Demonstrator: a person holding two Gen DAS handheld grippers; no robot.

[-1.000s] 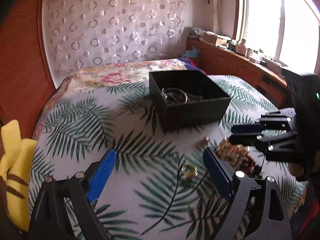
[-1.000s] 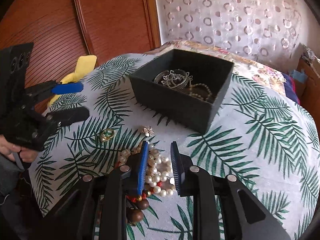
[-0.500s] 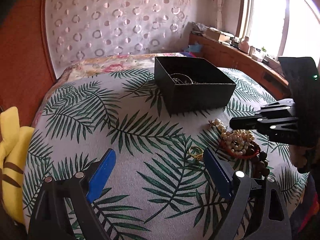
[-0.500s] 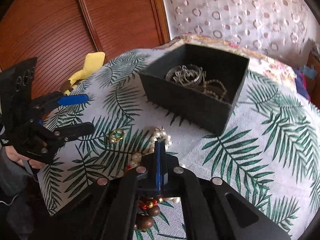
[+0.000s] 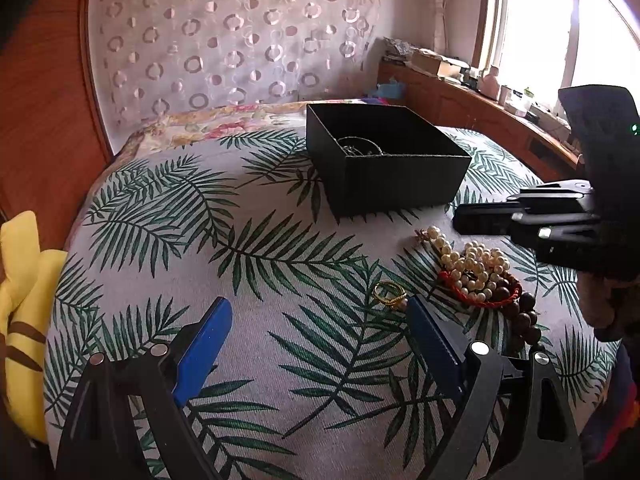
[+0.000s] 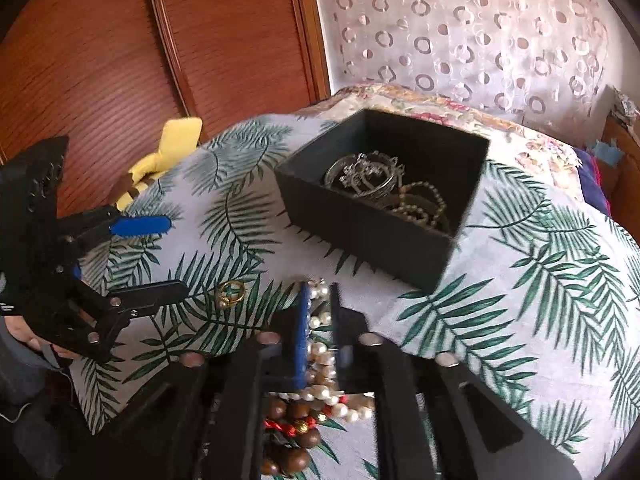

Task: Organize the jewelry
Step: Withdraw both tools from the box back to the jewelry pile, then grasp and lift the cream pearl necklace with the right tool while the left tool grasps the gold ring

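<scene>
A black open box (image 6: 360, 232) on the leaf-print bedspread holds silver bangles (image 6: 368, 174) and a bead chain. In front of it lies a heap: a pearl necklace (image 5: 476, 260), a red cord bracelet (image 5: 456, 288) and brown wooden beads (image 5: 524, 312). My right gripper (image 6: 319, 288) hovers over this heap, jaws opening, a narrow gap between them. Pearls (image 6: 320, 356) show through the gap, and the pads are not pressing on them. A gold ring (image 5: 389, 294) lies just beyond the right fingertip of my left gripper (image 5: 318, 308), which stands wide open and empty.
A small flower brooch (image 5: 421, 234) lies at the end of the pearl strand, near the box. A yellow plush toy (image 5: 24, 312) sits at the bed's left edge by the wooden wardrobe. A cluttered wooden ledge (image 5: 480, 100) runs under the window at right.
The right jaws closed fully over the pearl heap, then parted a little. A strand of pearls now stretches out toward the flower brooch. The left gripper stays wide open.
</scene>
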